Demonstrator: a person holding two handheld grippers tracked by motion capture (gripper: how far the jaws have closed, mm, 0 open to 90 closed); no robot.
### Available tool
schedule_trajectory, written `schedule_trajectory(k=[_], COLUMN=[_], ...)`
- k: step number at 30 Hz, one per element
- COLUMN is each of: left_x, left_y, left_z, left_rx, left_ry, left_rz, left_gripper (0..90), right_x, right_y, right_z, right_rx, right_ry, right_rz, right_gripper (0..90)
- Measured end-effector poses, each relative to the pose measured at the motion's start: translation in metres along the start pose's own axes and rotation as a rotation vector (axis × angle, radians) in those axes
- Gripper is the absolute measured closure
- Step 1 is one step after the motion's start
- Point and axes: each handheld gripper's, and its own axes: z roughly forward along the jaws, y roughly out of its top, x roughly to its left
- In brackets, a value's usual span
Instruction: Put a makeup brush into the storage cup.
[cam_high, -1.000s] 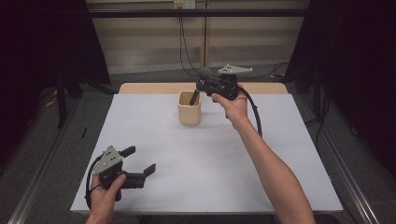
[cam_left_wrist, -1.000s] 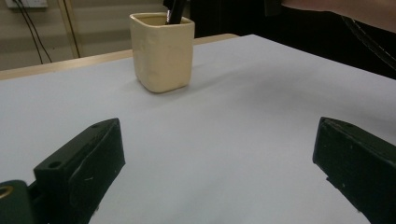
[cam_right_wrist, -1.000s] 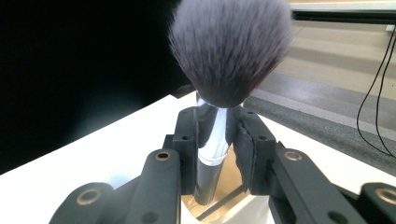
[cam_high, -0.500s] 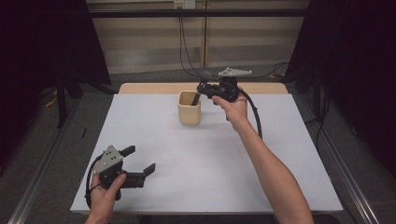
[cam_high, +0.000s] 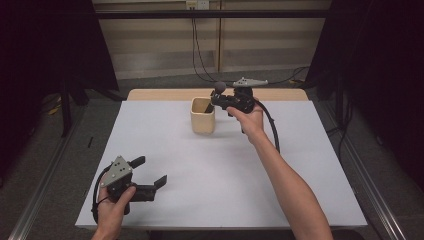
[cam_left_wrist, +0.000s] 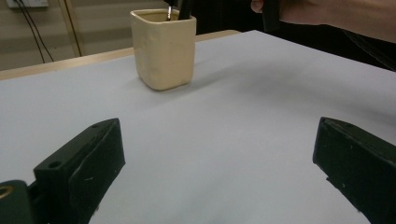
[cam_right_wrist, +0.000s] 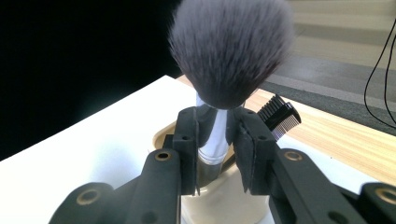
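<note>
The right gripper (cam_high: 218, 100), clamped on the makeup brush (cam_high: 219, 89), now sits higher than a second ago. The brush's bristle head stands clear above the cream cup (cam_high: 203, 116) at the cup's 1 o'clock rim, where earlier the gripper's tips dipped down at the cup's mouth.

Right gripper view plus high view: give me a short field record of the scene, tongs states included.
surface: white table top
container: cream square cup with rounded corners, upright near the far edge
held item: makeup brush with grey bristle head and silver ferrule, bristles up, over the cup
also in cup: small black comb
right tongs: shut on the brush's ferrule
left tongs: open, nothing between them, low over the near left corner
</note>
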Motion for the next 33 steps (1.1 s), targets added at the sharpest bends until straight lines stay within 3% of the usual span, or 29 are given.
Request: schedule_trajectory(k=[9,20,23,26,27,33], left_x=[-0.0001,0.0,-0.0002,-0.0004,-0.0005,-0.0002], left_y=[0.0,0.0001,0.0,0.0001,0.0002,-0.0001], left_z=[-0.0004,-0.0007,-0.0004,-0.0002,-0.0003,0.0], left_rx=[-0.002,-0.005,-0.006,-0.006,-0.007,-0.005], left_ry=[-0.001,-0.005,-0.008,-0.008,-0.008,-0.008], left_rz=[0.001,0.008,0.007,0.009,0.009,0.01], left_gripper=[2.1,1.9,1.9,1.9,1.9,1.9], right_x=[0.0027,-0.0003,0.0004,0.0025,0.0027,0.0014], right_y=[-0.0017,-0.0049,-0.0058,-0.005,-0.0047,-0.0044], right_z=[0.0029,0.0034,0.0029,0.0032,0.0031,0.0002], right_rx=[0.012,0.03,0.023,0.029,0.026,0.018], right_ry=[0.014,0.028,0.047,0.038,0.026,0.016], right_rz=[-0.013,0.011,0.019,0.012,0.014,0.032], right_gripper=[71.6,70.3,57.1,46.9,38.0,17.6])
